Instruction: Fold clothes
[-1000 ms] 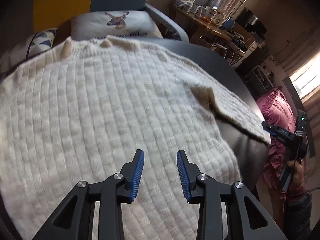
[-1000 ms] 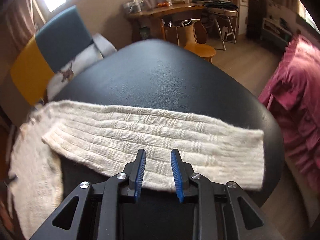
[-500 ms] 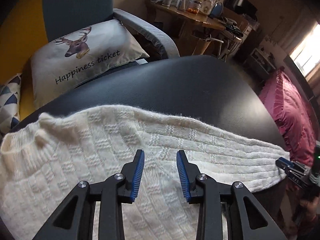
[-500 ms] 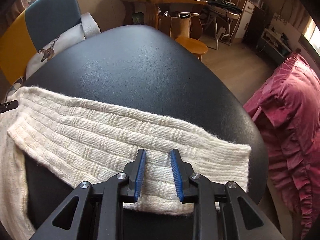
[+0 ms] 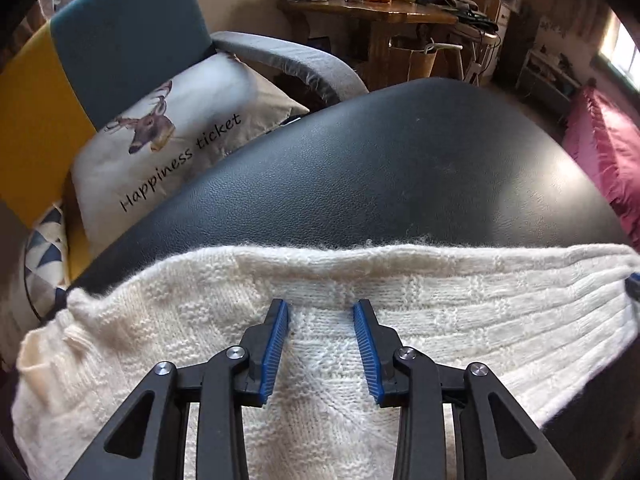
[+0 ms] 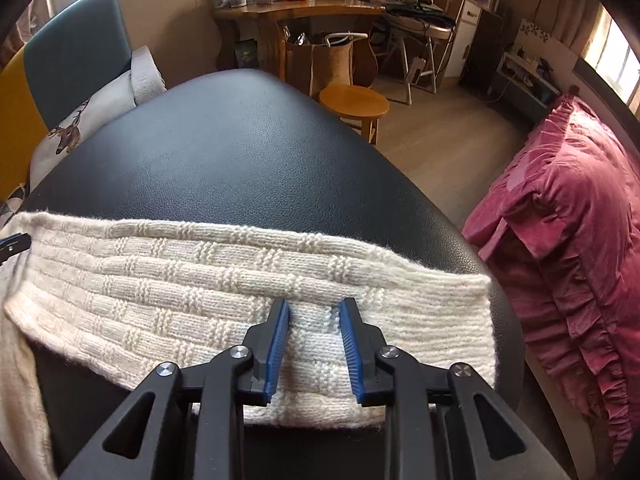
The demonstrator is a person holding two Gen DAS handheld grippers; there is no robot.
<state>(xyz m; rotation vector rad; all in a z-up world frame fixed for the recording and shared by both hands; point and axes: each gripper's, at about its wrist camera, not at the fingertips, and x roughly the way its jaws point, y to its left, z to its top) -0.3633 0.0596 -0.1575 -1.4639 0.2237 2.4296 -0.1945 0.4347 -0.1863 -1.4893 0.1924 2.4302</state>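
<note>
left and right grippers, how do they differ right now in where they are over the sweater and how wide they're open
The left gripper hangs over the cream sweater's body near the sleeve joint; the right gripper hangs over the sleeve near its cuff end. The left's jaws stand a little wider apart than the right's. Both are open, holding nothing, with knit showing between blue pads.

Black leather-textured table (image 5: 392,184), rounded edges. Cream knit sweater (image 5: 460,320) lies flat on its near part, sleeve (image 6: 208,280) stretched sideways across the top toward the right edge. Far half of the table bare.
</note>
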